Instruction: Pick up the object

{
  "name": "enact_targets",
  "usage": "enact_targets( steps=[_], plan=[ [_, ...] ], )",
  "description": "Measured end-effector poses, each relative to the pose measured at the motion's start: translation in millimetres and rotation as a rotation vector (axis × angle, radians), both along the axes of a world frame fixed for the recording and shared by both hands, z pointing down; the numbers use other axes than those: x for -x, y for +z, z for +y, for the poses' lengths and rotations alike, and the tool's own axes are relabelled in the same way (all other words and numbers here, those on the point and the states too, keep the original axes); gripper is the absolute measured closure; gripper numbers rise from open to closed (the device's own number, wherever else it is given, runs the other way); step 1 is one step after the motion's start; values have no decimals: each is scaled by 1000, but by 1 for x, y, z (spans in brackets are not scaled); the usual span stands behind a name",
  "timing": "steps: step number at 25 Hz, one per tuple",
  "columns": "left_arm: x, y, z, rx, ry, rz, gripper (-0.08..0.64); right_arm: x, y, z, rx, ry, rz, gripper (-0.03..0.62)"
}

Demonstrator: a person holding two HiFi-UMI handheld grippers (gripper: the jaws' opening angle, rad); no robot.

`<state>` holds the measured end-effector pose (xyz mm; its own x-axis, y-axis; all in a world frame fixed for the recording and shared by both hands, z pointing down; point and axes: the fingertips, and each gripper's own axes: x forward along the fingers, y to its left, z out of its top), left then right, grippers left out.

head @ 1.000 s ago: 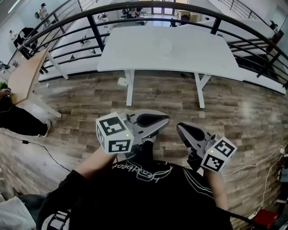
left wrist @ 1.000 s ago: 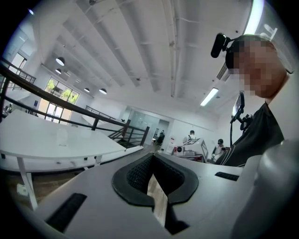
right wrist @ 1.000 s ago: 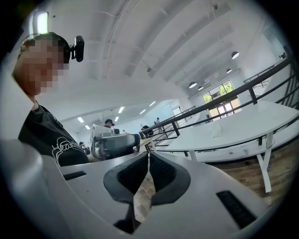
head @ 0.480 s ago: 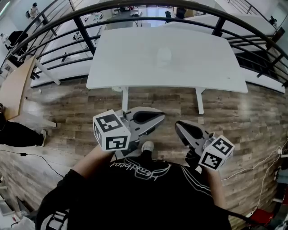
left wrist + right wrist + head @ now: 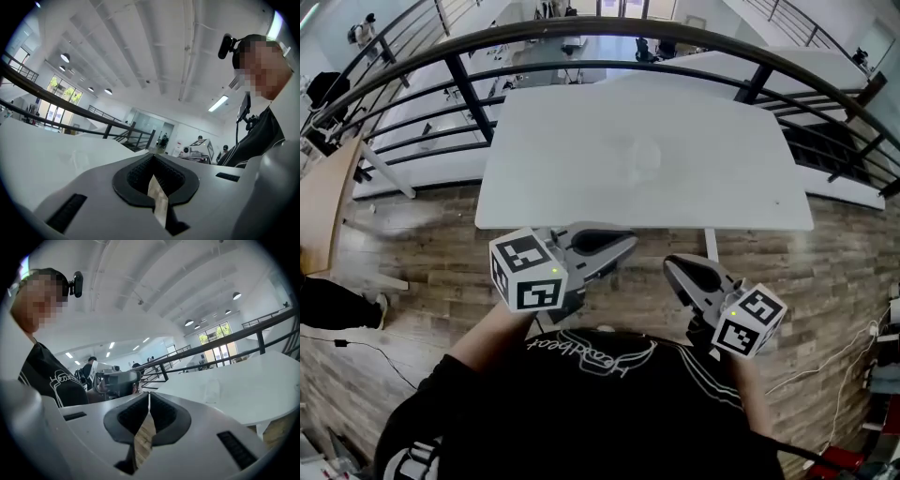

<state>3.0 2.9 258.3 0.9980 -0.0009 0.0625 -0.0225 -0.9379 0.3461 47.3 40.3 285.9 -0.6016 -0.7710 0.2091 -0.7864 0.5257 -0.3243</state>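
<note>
A faint see-through object (image 5: 641,156), hard to make out, lies near the middle of the white table (image 5: 544,178); it also shows dimly in the right gripper view (image 5: 212,390). Both grippers are held side by side in front of my chest, just short of the table's near edge and well away from the object. My left gripper (image 5: 628,243) is shut with nothing in it, its tips meeting (image 5: 151,158). My right gripper (image 5: 670,265) is also shut and empty, its pads (image 5: 140,414) closed together.
A dark metal railing (image 5: 609,33) curves behind the table. A wooden desk (image 5: 319,202) stands at the left, over wood-plank floor (image 5: 422,281). Cables (image 5: 825,361) lie on the floor at the right. People and desks are far off in the hall.
The white table has come nearer and now reaches to just ahead of the gripper tips. Both grippers kept their pose and stayed shut.
</note>
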Motion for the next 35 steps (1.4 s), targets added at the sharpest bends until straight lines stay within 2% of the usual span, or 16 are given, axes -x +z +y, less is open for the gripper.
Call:
enact_targets(
  steps=[5,9,13,18,24,29,35],
  plan=[
    [11,0,-2,-48,38,-2,554,12,1,-4,-21,25,26,575],
    [-8,13,-49,18,56,-35,554,-8,9,-54,29,33,-13,575],
    [-21,26,-72,39,43,-53,554,-21,19,-76,25,21,-23,575],
    [-30,43,-89,56,19,-89,554,-28,34,-94,7,-21,17,575],
    [-57,60,-133,88,-27,-133,554,-57,53,-146,37,-61,24,575],
    [-73,82,-177,150,-62,-172,554,-74,67,-197,46,-114,-4,575],
    [-75,117,-212,247,-104,-192,554,-89,96,-231,85,-134,32,575]
  ],
)
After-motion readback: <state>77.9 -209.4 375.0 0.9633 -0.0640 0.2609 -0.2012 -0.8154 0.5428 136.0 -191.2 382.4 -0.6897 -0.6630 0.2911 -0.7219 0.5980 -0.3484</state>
